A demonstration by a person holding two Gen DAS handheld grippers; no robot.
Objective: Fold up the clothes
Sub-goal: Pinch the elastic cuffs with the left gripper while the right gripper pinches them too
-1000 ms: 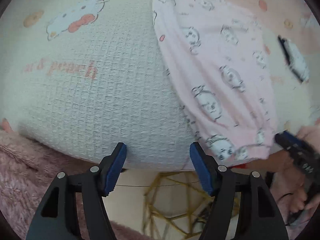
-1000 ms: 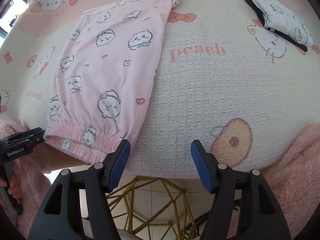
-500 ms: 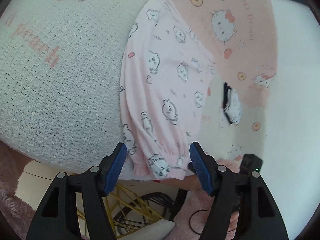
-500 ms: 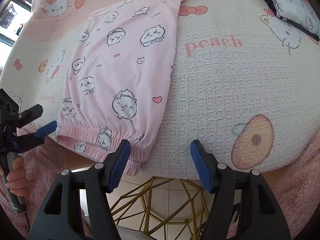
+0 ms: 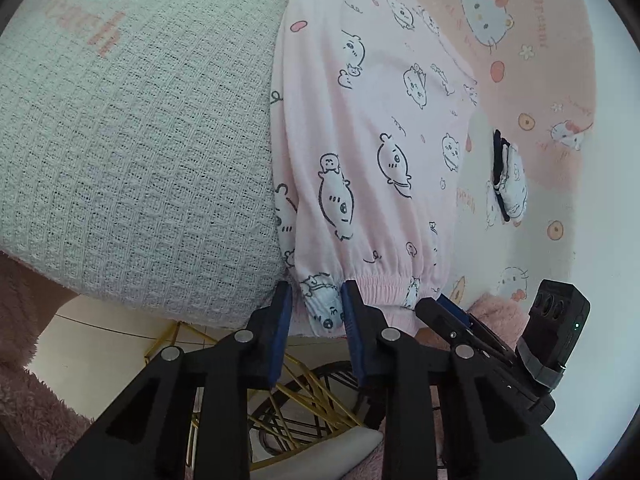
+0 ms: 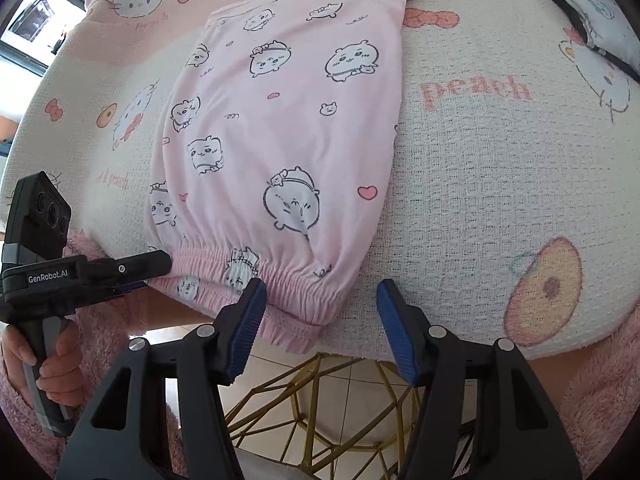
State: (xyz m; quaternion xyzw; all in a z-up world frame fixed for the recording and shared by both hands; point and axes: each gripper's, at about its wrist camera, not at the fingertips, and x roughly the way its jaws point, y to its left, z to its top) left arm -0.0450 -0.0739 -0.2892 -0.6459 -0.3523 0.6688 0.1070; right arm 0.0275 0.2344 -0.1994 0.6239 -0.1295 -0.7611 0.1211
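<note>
Nearest to the viewer, the left gripper (image 5: 314, 312) has its blue-padded jaws closing around one corner of the gathered waistband (image 5: 384, 280) of the pink pyjama bottoms (image 5: 372, 140). The fabric sits between the pads, though whether they already press it cannot be told. The right gripper (image 6: 320, 322) hovers at the other corner of the same waistband, its jaws spread and also closing, one pad just beside the hem and nothing yet pinched. A hand (image 6: 52, 376) in a fluffy pink sleeve holds the left tool.

To do this step well, each gripper should probably take the full thickness of the elastic band, right at the corner, so both layers lift together and the garment stays square when carried over for the fold. The two grips should close evenly before any lift.

The waistband is ruched and springy, thicker than the soft, thin knit above it, which is pale pink with outlined cartoon animals and lies flat and smooth. It rests on the surface, covered by a cream waffle-weave blanket (image 6: 480, 200) with a bumpy grid texture and printed cats and peaches. Farther off lies a small white folded garment (image 6: 596, 16) with a dark trim.
</note>
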